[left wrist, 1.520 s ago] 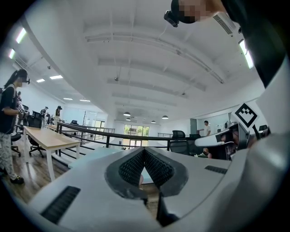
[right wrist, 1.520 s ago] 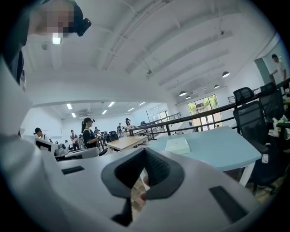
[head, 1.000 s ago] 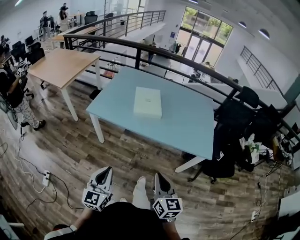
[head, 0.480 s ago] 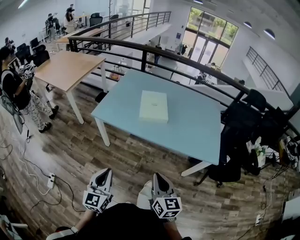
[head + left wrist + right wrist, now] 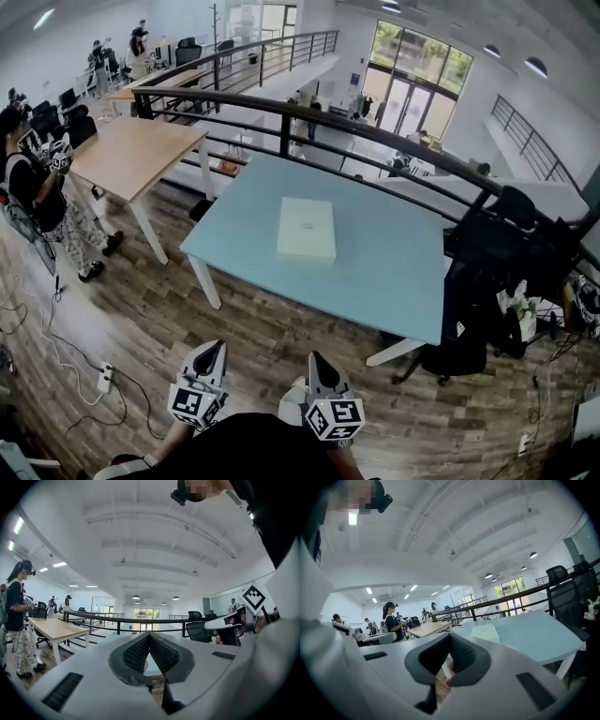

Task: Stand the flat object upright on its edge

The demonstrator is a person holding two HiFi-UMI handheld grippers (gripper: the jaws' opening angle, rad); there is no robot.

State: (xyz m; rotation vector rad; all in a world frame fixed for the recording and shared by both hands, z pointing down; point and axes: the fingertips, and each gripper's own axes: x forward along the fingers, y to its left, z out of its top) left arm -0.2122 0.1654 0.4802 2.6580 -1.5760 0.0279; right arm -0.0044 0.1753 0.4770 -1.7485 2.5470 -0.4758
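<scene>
A flat pale box [image 5: 307, 229] lies on its broad face near the middle of a light blue table [image 5: 394, 272]. Both grippers hang low in the head view, over the wooden floor and well short of the table's near edge. The left gripper [image 5: 215, 346] is shut with nothing in it, and so is the right gripper [image 5: 313, 356]. In the left gripper view the ribbed pads [image 5: 159, 652] meet at the tip. The right gripper view shows the box [image 5: 485, 633] far ahead on the table [image 5: 534, 637], beyond its own shut jaws.
A wooden table [image 5: 131, 145] stands to the left with a person [image 5: 37, 192] beside it. A black railing [image 5: 375, 131] runs behind the blue table. Black office chairs [image 5: 469, 323] sit at its right end. Cables and a power strip [image 5: 105, 378] lie on the floor at the left.
The blue table and the box sit a little lower and nearer in the head view. Both grippers keep their place at the bottom, still shut. The person at the left has stepped.
</scene>
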